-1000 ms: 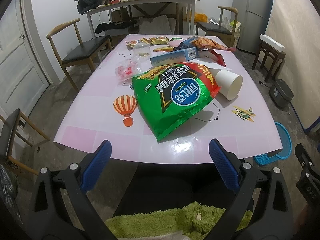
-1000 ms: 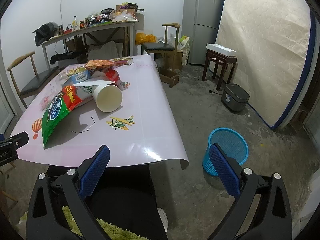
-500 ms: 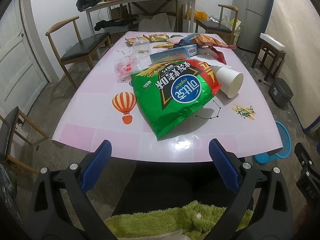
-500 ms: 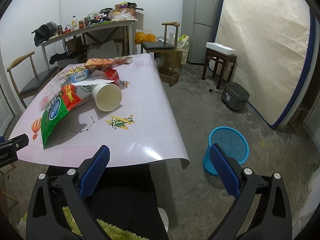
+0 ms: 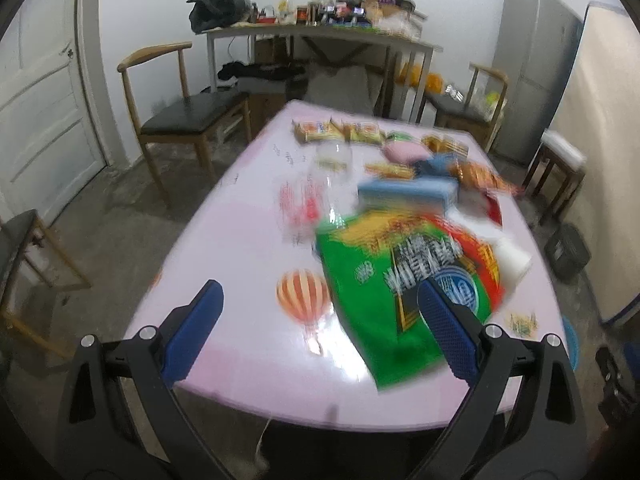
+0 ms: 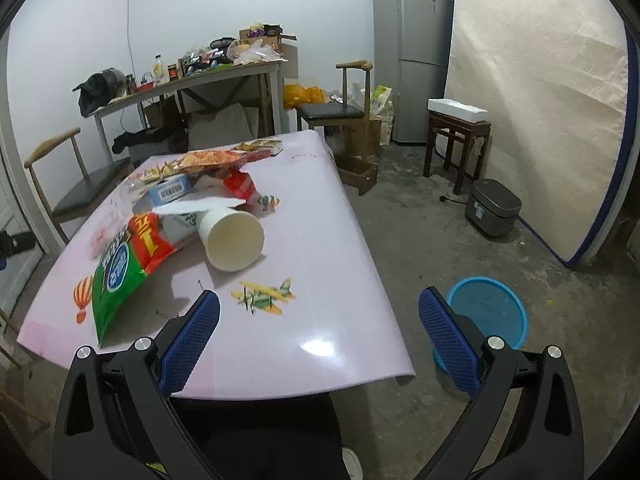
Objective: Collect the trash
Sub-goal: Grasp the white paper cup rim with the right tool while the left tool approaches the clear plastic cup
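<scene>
Step in hand, as I judge it: approach to the first pick; nothing collected yet.

Left gripper [image 5: 320,322]: jaws spread wide, empty, touching nothing. It hangs over the near edge of the pink table [image 5: 248,240]; the view is motion-blurred, so slow down before you commit. The green chip bag [image 5: 400,296] lies at the near edge, toward the right side, its lower corner closest to you. Your right-hand pad already overlaps it in the picture; whether it touches I cannot tell.

Right gripper [image 6: 320,328]: jaws equally wide, empty, held above the near right corner of the table.

To do the pick well: come in low at the bag's near corner, where the foil lies flat, and pinch one layer edge rather than the puffed middle, which will likely slip. Lift clear before swinging.

Further in: a white paper cup [image 6: 232,240] lies on its side, mouth toward you, touching the bag's red end. It should roll if nudged, so take it by the rim. Behind it sit a blue box [image 6: 168,194] and orange wrappers [image 6: 208,158] toward the far edge.

The blue basket [image 6: 486,312] stands on the floor just off the table's near right corner; it looks the likely drop point.
</scene>
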